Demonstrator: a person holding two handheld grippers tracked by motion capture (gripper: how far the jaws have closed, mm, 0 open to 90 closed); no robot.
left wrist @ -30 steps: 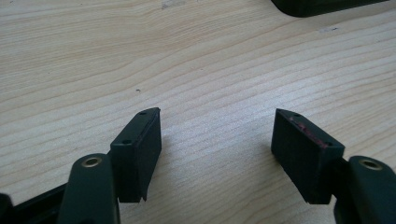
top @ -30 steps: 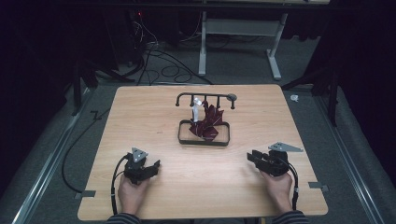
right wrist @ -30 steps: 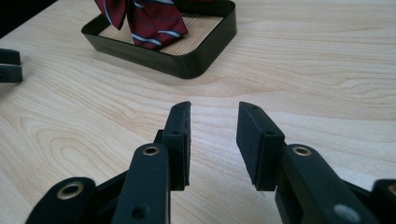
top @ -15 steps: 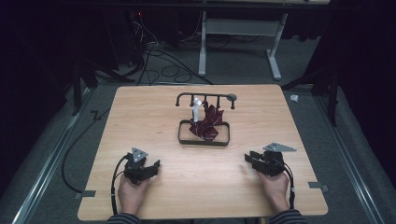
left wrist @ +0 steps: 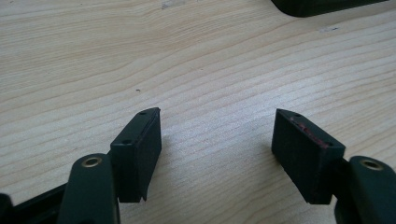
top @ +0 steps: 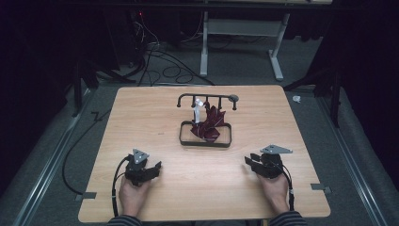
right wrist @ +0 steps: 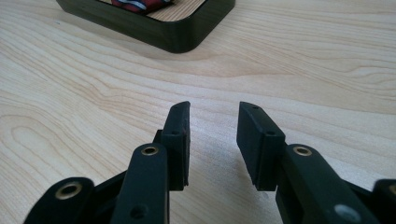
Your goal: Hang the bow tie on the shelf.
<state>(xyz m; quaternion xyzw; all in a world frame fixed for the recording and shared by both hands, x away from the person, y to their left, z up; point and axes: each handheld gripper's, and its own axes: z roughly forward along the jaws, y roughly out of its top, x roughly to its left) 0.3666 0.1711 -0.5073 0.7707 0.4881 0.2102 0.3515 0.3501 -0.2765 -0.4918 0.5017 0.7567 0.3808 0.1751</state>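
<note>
A black rack (top: 207, 99) with hooks rises over a black oval base (top: 205, 141) in the middle of the wooden table (top: 141, 122). A dark red striped cloth (top: 209, 125) hangs from the rack into the base, next to a small white item (top: 197, 106). My left gripper (top: 153, 168) rests low at the front left, open, with bare wood between its jaws (left wrist: 215, 133). My right gripper (top: 251, 162) sits at the front right, jaws parted a little around nothing (right wrist: 212, 123). The base's corner (right wrist: 187, 35) lies ahead of it, with a bit of cloth (right wrist: 140, 4) inside.
Cables (top: 160, 61) and a white desk frame (top: 240, 37) stand on the floor beyond the table's far edge. Wide bare wood lies between the grippers and the base. A cable (top: 115, 183) loops from the left gripper.
The right gripper has shifted slightly left and back toward the front edge. The left gripper has stayed put.
</note>
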